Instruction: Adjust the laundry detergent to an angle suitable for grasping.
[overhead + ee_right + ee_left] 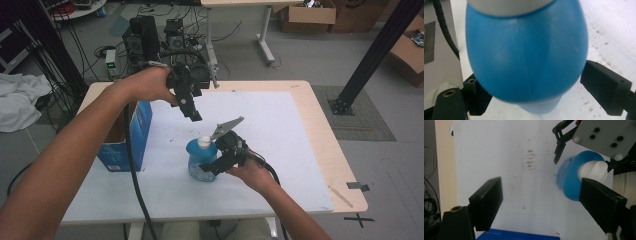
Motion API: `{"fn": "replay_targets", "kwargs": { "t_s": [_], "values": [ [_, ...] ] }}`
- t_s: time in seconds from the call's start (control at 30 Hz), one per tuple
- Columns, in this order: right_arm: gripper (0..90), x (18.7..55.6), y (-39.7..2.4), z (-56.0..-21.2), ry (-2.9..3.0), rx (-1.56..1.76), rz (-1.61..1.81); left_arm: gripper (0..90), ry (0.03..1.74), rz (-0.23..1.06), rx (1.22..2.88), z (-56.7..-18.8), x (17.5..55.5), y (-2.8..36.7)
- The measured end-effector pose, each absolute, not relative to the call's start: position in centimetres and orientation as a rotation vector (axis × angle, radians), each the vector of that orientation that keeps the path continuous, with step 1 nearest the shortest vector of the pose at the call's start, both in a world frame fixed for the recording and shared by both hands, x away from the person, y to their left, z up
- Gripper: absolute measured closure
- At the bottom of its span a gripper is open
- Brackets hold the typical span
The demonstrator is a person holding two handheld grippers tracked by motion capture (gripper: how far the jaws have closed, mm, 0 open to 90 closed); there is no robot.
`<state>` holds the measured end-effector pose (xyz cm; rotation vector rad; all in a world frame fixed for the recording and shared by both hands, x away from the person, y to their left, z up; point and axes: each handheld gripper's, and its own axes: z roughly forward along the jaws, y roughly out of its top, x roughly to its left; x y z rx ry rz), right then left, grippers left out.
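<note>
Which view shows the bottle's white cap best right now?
The left gripper view: the white cap shows whole, from above. The high view has it small atop the blue bottle; the right gripper view catches just its lower edge.

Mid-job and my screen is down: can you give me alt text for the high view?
A blue bottle with a white cap stands on the white table mat, and the right gripper reaches its body from the side. The left gripper hangs open above and behind the cap. A blue box stands at the mat's left edge.
</note>
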<state>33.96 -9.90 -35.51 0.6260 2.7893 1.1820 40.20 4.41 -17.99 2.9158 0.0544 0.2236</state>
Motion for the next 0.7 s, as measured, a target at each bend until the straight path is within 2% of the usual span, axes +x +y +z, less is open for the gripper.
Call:
{"fn": "replay_targets", "kwargs": {
  "t_s": [0.4, 0.7],
  "values": [
    [15.8, 34.05, -9.46, -35.60, 2.769, 0.613, 1.213, 20.5, 0.056, 0.236, 2.914, -18.02, 40.20, 4.50],
    [20.9, 34.12, -9.41, -35.58, 2.756, 0.612, 1.249, 20.6, 0.065, 0.237, 2.915, -18.08, 40.21, 4.71]
  ]
}}
